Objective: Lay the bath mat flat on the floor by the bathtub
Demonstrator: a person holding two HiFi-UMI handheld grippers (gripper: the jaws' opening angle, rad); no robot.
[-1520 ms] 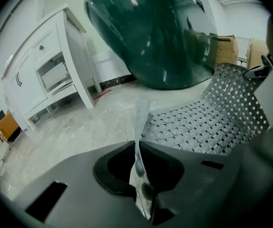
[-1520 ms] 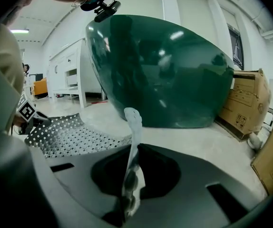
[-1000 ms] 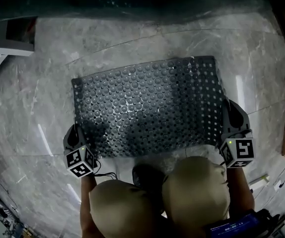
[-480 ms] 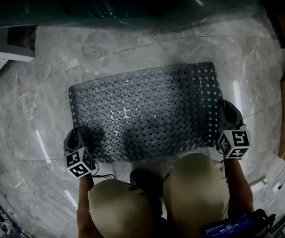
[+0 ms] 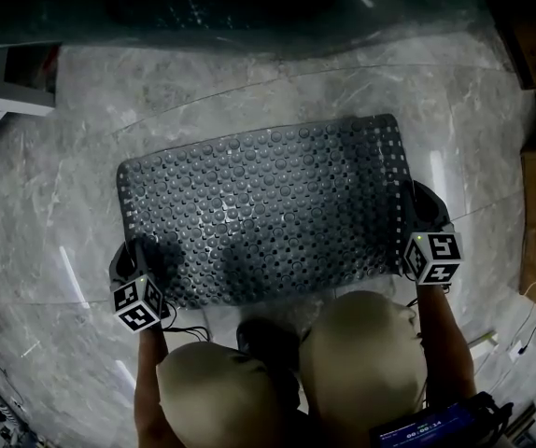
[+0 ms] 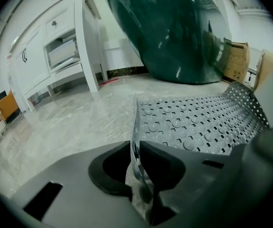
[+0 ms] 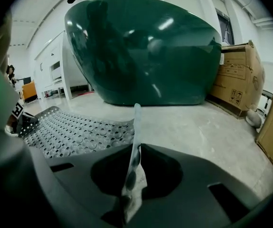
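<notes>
While both grippers are clamped on the mat (image 5: 259, 208), it's spread out between them over the grey marble floor (image 5: 53, 157), on the near side of the dark green tub (image 7: 141, 51). Left gripper (image 5: 130, 261) has its jaws pinched nearly together on the mat's near-left corner. Right gripper (image 5: 424, 215) is the same deal on the right edge, jaws a sliver apart with the mat's rim standing up between them. Both held ends curl upward and the middle sags low, can't tell if it touches the floor. White cabinet (image 6: 55, 46) sits off to the left, boxes (image 7: 234, 75) are right of the tub. Knees (image 5: 287, 381) are just near of the mat.
</notes>
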